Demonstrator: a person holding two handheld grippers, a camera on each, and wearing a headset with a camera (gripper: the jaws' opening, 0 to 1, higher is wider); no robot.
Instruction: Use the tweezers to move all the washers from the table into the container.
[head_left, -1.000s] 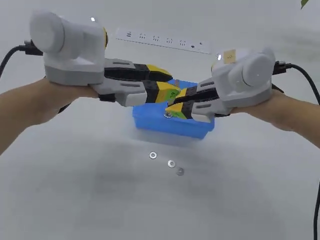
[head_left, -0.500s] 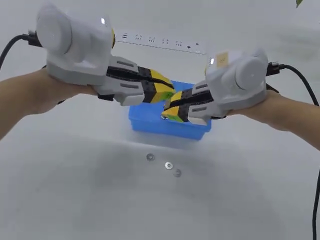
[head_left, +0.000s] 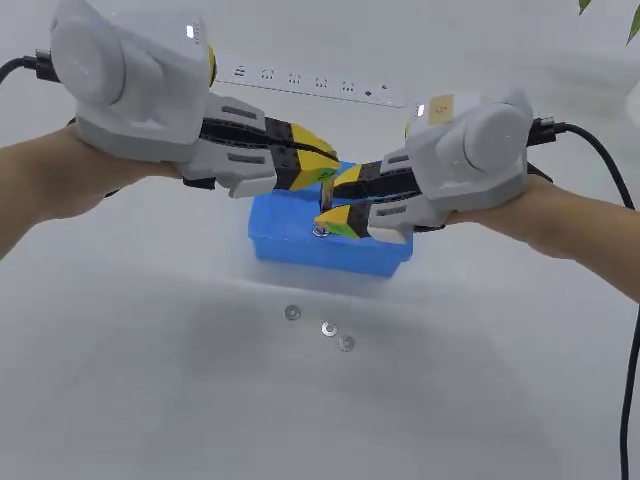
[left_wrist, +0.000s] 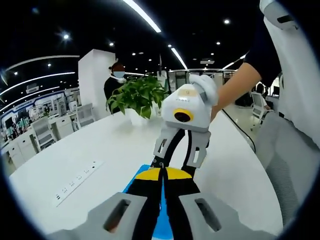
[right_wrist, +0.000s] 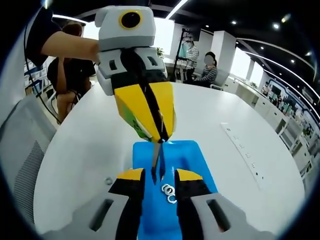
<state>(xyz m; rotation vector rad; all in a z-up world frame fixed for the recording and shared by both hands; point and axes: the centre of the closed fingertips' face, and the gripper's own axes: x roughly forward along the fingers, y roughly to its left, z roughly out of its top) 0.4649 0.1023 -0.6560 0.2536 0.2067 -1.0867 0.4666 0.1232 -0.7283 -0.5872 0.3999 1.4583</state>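
Note:
Over the blue container (head_left: 300, 246) my two grippers meet nose to nose. The left gripper (head_left: 326, 170) is shut on thin tweezers (head_left: 322, 203) that point down into the container. The right gripper (head_left: 336, 205) is open, one jaw on either side of the tweezers. In the right gripper view the tweezers (right_wrist: 158, 160) hang from the left gripper (right_wrist: 160, 134) between my right gripper's (right_wrist: 160, 176) jaws, over washers (right_wrist: 168, 192) on the container's (right_wrist: 189, 152) floor. Three washers (head_left: 292, 313) (head_left: 329, 329) (head_left: 346, 343) lie on the table in front.
A white power strip (head_left: 300, 80) lies behind the container near the table's far edge. The right gripper's black cable (head_left: 612, 170) trails off to the right. A potted plant (left_wrist: 137, 95) stands on the far end of the table, and people are behind it.

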